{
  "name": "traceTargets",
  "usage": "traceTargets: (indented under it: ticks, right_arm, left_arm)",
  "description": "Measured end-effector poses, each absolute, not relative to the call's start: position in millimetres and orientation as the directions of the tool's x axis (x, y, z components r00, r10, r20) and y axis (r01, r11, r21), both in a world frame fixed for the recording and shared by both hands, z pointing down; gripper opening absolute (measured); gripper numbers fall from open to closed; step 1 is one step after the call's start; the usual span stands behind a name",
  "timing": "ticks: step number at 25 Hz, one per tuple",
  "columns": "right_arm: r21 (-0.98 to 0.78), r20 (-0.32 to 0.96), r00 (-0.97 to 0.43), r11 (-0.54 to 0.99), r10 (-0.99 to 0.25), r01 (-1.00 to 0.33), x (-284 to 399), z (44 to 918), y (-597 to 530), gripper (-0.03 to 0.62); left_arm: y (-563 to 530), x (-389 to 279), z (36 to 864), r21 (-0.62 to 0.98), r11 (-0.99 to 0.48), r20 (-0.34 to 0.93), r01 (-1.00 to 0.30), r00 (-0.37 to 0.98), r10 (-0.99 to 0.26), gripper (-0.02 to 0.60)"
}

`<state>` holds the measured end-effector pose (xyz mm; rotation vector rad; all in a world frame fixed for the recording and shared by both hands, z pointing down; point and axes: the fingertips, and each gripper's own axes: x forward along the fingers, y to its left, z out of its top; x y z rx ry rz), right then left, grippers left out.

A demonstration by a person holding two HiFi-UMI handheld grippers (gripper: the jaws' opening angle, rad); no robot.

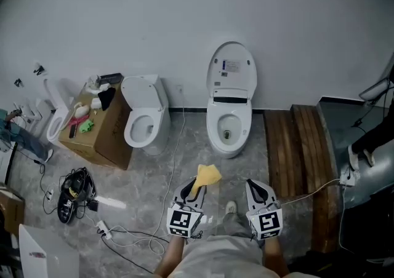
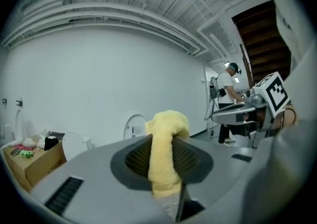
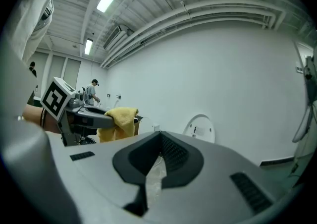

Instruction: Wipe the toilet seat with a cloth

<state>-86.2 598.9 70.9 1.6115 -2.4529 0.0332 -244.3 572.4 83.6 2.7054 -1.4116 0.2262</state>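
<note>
White wall, grey marbled floor. Head view: two whole toilets stand against the wall, both with lids up, a centre toilet point(image 1: 229, 117) and a second toilet point(image 1: 146, 122) to its left; a further white fixture at the far left is only partly seen. The toilet seat point(image 1: 213, 122) of the centre one lies down round the bowl, well apart from both tools. One cardboard box point(image 1: 104, 132) of odds and ends sits beside the second toilet, and dark wooden planks point(image 1: 301, 160) lie on the right. Two grippers are low in frame, side by side: the left gripper point(image 1: 193, 186) with one yellow cloth point(image 1: 208, 175) sticking out of its tip, and the right gripper point(image 1: 254, 187) next to it. Left gripper view: jaws clamped on the cloth, which stands up between the pads and folds over at the top; one person point(image 2: 228, 100) stands in the background at right. Right gripper view: jaws drawn together with nothing between them; the cloth shows at left on the other tool, and the raised lid ahead by the wall.
</note>
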Motion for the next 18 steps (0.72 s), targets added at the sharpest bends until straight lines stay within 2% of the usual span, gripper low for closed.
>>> traceTargets:
  ticks: [18]
  right_arm:
    - [0.058,0.196,-0.472,0.491,-0.86,-0.869,4.2,75.1,427.3,0.008]
  left_arm:
    - [415.7,-170.4,74.8,-0.028,-0.46,0.187,-0.887,0.448,-0.874,0.098]
